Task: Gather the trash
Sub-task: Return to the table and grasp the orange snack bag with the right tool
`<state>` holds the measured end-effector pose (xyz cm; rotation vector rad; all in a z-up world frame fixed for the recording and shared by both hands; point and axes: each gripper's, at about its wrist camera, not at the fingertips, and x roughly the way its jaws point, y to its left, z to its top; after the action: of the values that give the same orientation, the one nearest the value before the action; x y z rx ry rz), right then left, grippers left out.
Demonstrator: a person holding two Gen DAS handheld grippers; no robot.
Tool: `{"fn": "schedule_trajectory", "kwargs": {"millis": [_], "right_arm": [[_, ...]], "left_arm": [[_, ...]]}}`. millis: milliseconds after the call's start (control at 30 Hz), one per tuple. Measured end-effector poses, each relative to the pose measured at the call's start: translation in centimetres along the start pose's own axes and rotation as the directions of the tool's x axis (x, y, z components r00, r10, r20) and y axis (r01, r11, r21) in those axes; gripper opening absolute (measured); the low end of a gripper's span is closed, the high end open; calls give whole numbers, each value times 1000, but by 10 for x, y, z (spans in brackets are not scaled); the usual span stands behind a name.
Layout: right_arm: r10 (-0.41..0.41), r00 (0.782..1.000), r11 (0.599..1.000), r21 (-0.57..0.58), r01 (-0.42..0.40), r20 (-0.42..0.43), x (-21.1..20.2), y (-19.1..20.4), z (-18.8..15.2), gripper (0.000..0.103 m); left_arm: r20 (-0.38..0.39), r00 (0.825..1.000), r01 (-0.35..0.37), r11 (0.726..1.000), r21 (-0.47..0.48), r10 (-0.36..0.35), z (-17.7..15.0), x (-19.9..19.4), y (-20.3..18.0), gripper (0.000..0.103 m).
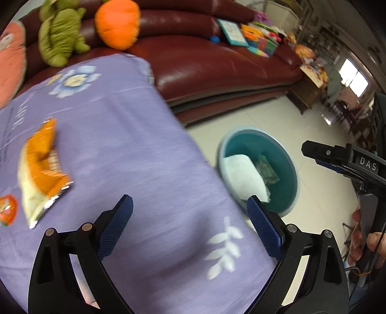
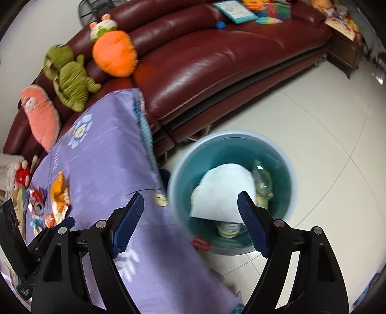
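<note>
A teal bin stands on the floor beside the purple-covered table; a white sheet, a green wrapper and a can lie inside it. My right gripper hangs over the table edge and the bin rim, open and empty. In the left wrist view, my left gripper is open and empty above the purple cloth. An orange snack bag lies to its left, and the bin shows on the right. A crushed can and small wrappers lie at the far left.
A dark red sofa runs behind, with plush toys and books on it. Pale tiled floor surrounds the bin. A hand holds the other gripper at the right edge of the left wrist view.
</note>
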<state>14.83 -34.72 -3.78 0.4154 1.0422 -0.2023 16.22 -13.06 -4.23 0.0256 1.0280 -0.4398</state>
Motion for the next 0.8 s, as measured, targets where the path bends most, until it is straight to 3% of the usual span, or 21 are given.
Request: {"fn": "schedule_trajectory", "kwargs": {"millis": [433, 600, 800], "right_arm": [[45, 998, 975, -215, -55, -51, 5, 130, -16, 77], [52, 996, 950, -304, -72, -74, 12, 183, -23, 77], [62, 991, 909, -404, -105, -118, 29, 246, -31, 77]], "left_arm": [[83, 989, -103, 969, -225, 125, -33, -78, 127, 95], [102, 979, -134, 940, -314, 174, -47, -105, 177, 95], [117, 953, -216, 896, -388, 281, -61, -132, 229, 95]]}}
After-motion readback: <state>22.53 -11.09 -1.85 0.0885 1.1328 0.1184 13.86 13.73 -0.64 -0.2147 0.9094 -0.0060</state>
